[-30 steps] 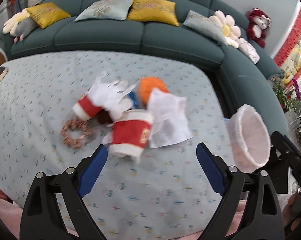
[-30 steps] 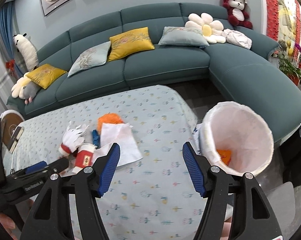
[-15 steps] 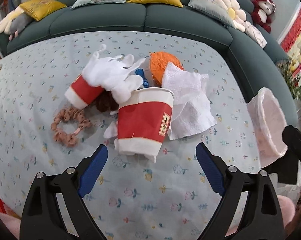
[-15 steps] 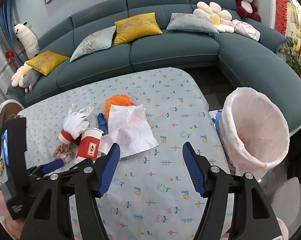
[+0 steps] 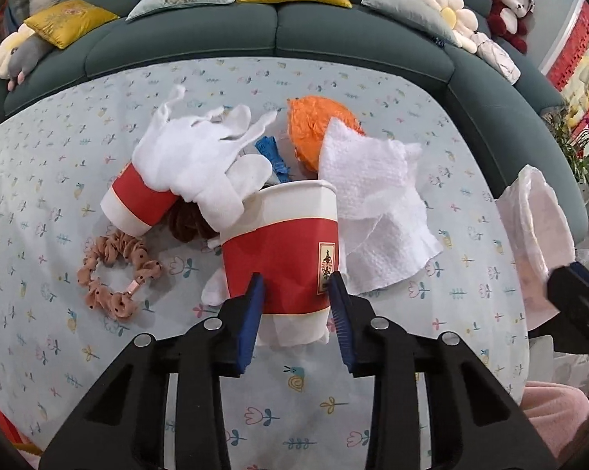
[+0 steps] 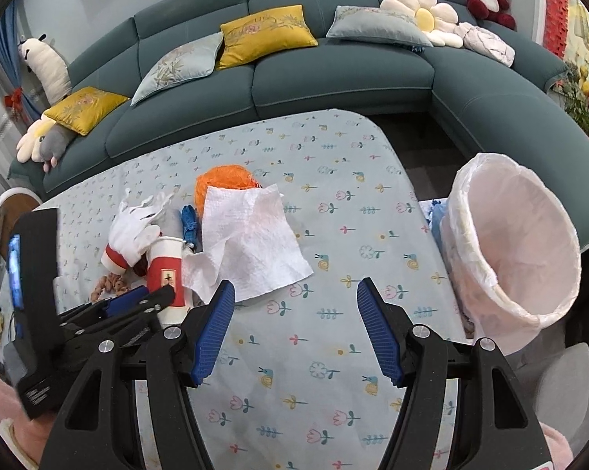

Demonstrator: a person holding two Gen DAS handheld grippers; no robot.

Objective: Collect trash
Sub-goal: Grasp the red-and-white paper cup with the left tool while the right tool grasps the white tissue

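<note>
A red and white paper cup [image 5: 282, 243] lies on the flowered tablecloth with its rim away from me. My left gripper [image 5: 296, 293] is closing on its lower end, and both blue pads touch its sides. In the right wrist view the same cup [image 6: 165, 270] sits at the left with the left gripper [image 6: 145, 297] on it. My right gripper [image 6: 292, 313] hangs open over bare cloth, with nothing between its fingers. A white paper towel [image 6: 251, 243] lies just beyond it. The bin with a pink liner [image 6: 529, 235] stands at the table's right edge.
Behind the held cup lie a second red cup [image 5: 138, 199], a white glove [image 5: 196, 160], a blue wrapper [image 5: 273, 154], an orange net ball [image 5: 310, 129] and a brown scrunchie [image 5: 114, 270]. A teal sofa [image 6: 333, 74] wraps round the far side and right.
Both grippers have come down closer to the table. The left jaws have narrowed from wide open to touch the near red cup. The right jaws kept their width.
</note>
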